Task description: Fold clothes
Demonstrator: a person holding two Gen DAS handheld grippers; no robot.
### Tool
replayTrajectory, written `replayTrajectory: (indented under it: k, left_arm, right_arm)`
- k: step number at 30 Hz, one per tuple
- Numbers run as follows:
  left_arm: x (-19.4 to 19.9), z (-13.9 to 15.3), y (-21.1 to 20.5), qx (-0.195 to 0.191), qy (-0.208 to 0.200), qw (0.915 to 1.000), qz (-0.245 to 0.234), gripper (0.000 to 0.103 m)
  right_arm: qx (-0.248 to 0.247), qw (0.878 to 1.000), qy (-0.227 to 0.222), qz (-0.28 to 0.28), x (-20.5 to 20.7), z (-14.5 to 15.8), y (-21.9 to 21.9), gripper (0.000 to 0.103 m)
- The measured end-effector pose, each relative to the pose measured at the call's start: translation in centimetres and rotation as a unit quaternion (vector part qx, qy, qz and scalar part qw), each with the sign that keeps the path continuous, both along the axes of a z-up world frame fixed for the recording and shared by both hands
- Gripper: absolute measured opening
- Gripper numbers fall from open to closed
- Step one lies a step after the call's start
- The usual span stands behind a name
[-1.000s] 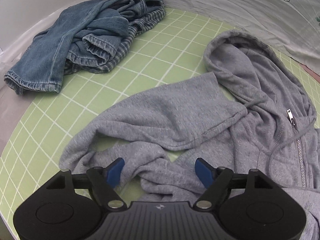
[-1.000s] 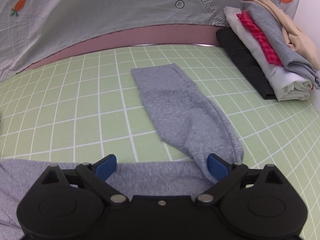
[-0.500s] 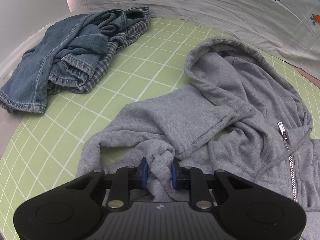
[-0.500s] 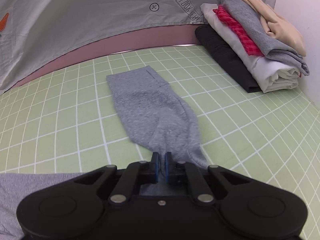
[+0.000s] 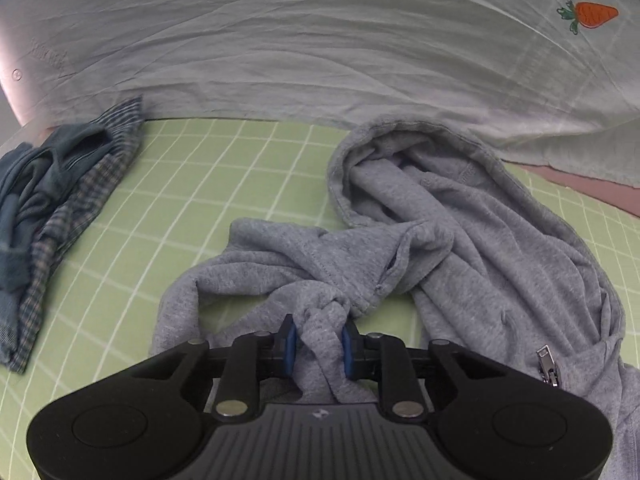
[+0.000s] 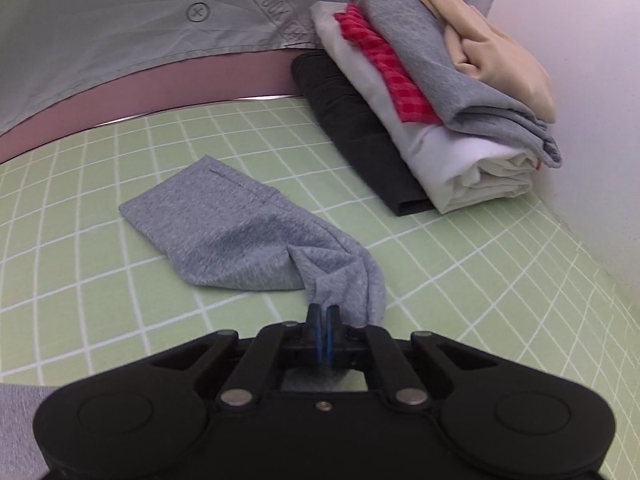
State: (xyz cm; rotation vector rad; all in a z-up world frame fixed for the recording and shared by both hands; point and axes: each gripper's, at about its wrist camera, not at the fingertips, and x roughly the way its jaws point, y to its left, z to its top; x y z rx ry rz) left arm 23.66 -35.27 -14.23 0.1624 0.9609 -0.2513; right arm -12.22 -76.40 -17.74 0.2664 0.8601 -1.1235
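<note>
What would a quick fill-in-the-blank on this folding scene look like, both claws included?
1. The left claw is shut on a bunch of the gray ____ fabric.
2. The right claw pinches a gray ____.
3. The folded stack has a ____ garment on top.
4. The mat is ____ with white gridlines.

Missing: hoodie; sleeve; beige; green

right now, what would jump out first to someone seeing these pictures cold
The rumpled grey zip-up hoodie sprawled across the green gridded mat draws the eye first, a bunched fold of it pinched in the left tongs. Next, the right tongs are shut on the hoodie's grey sleeve, which trails away over the mat. The neat stack of folded clothes sits at the far right edge, and a crumpled pile of blue denim jeans at the left edge.
</note>
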Motion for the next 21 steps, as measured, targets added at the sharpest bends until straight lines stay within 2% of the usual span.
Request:
replayTrajectory:
  k: [4, 7, 11, 12, 13, 14, 15, 16, 18, 20, 21]
  left_arm:
    - [1.1, -0.7, -3.4, -0.022, 0.000, 0.9993, -0.030, 0.024]
    - [0.8, -0.4, -3.8, -0.037, 0.009, 0.9985, -0.038, 0.025]
    - [-1.3, 1.3, -2.1, -0.050, 0.005, 0.9978, -0.044, 0.032]
    - [-2.1, 1.9, -1.4, -0.048, 0.002, 0.9976, -0.049, 0.037]
    - [-2.9, 2.5, -0.6, -0.045, -0.001, 0.9975, -0.054, 0.047]
    - [-3.9, 3.3, 0.3, -0.040, -0.007, 0.9978, -0.053, 0.053]
    - [-5.0, 3.9, 1.3, -0.037, -0.014, 0.9982, -0.046, 0.066]
    - [-6.0, 4.6, 2.3, -0.033, -0.021, 0.9985, -0.039, 0.077]
    - [-8.3, 5.7, 4.2, -0.028, -0.027, 0.9989, -0.026, 0.084]
    - [-10.7, 6.1, 5.3, -0.023, -0.025, 0.9993, -0.018, 0.088]
    - [-11.9, 6.3, 5.8, -0.021, -0.022, 0.9994, -0.014, 0.089]
  right_arm:
    - [-0.010, 0.998, 0.029, -0.051, -3.1, -0.3, -1.3, 0.002]
    - [-0.010, 0.995, 0.047, -0.088, -6.0, -0.4, -1.3, 0.002]
    - [0.002, 0.996, 0.066, -0.057, -7.7, -0.2, 0.2, 0.004]
    - [0.004, 0.997, 0.066, -0.041, -7.8, 0.0, 0.8, 0.011]
    - [0.007, 0.998, 0.058, -0.033, -7.9, 0.2, 1.4, 0.016]
    - [0.010, 0.998, 0.050, -0.025, -8.0, 0.5, 2.0, 0.033]
    - [0.009, 0.999, 0.036, -0.021, -8.0, 1.0, 2.8, 0.050]
    - [0.005, 1.000, 0.022, -0.019, -8.0, 1.5, 3.6, 0.058]
    - [0.001, 1.000, -0.005, -0.008, -8.0, 2.3, 5.3, 0.085]
    - [0.001, 1.000, -0.024, 0.009, -8.0, 2.7, 7.2, 0.096]
    - [0.001, 0.999, -0.030, 0.019, -8.0, 2.8, 8.1, 0.097]
